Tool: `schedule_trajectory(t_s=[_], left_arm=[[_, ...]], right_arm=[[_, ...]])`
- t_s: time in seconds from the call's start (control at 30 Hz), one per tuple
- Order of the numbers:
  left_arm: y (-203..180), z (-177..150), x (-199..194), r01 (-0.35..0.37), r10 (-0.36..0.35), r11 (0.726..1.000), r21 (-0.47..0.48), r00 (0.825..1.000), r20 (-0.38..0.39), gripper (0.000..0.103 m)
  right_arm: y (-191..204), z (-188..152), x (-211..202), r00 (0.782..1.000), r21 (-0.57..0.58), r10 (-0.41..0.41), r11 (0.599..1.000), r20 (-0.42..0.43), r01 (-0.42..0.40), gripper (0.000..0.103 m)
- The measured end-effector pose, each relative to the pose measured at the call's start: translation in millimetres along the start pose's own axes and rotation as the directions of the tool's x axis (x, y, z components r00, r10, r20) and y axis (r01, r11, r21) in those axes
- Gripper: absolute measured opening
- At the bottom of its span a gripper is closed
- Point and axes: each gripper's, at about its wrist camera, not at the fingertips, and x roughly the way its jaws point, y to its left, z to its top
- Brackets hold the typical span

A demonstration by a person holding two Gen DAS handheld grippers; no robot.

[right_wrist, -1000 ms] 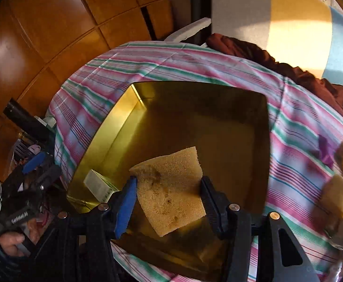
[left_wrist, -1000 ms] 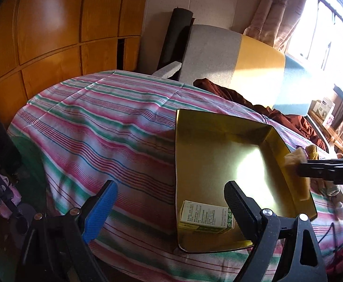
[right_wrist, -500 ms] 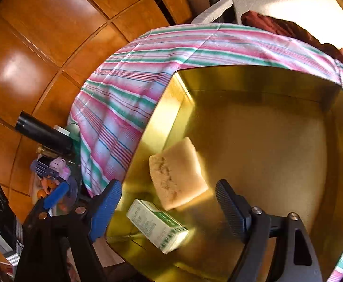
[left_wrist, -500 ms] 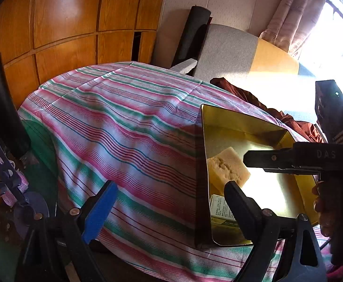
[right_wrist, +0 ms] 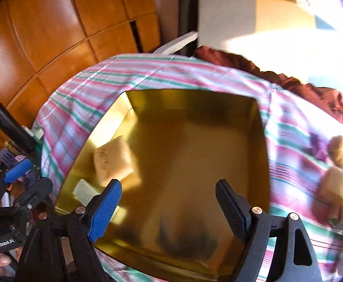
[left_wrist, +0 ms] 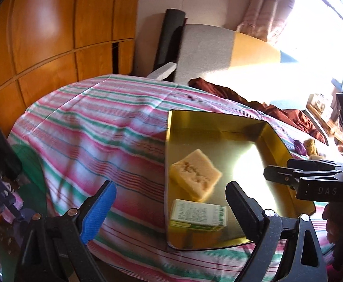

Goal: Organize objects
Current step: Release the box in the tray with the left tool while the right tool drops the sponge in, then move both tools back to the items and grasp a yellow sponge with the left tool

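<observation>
Released a second ago, one sponge (left_wrist: 196, 174) now lies inside the gold tray (left_wrist: 271, 138) beside one carton (left_wrist: 198, 215). Right gripper (right_wrist: 167, 203) gapes empty; left gripper (left_wrist: 170, 203), widening, holds nothing. Blurred items outside the tray.

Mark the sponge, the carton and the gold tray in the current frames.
sponge (left_wrist: 196, 172): left wrist view, top face.
carton (left_wrist: 198, 214): left wrist view, printed top.
gold tray (right_wrist: 190, 98): right wrist view, far wall.
</observation>
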Motion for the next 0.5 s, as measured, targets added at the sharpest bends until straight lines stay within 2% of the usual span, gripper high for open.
schedule_trajectory(t_s=[0.23, 0.5], left_arm=[[-34, 5, -3, 0.037, -0.037, 0.996, 0.083, 0.999, -0.001, 0.095], [-75, 9, -1, 0.081, -0.079, 0.981, 0.175, 0.997, -0.014, 0.095]], right_arm=[[-42, -7, -35, 0.994, 0.057, -0.080, 0.995, 0.079, 0.076, 0.084], [-111, -14, -68, 0.972, 0.153, -0.212, 0.969, 0.100, 0.196, 0.084]])
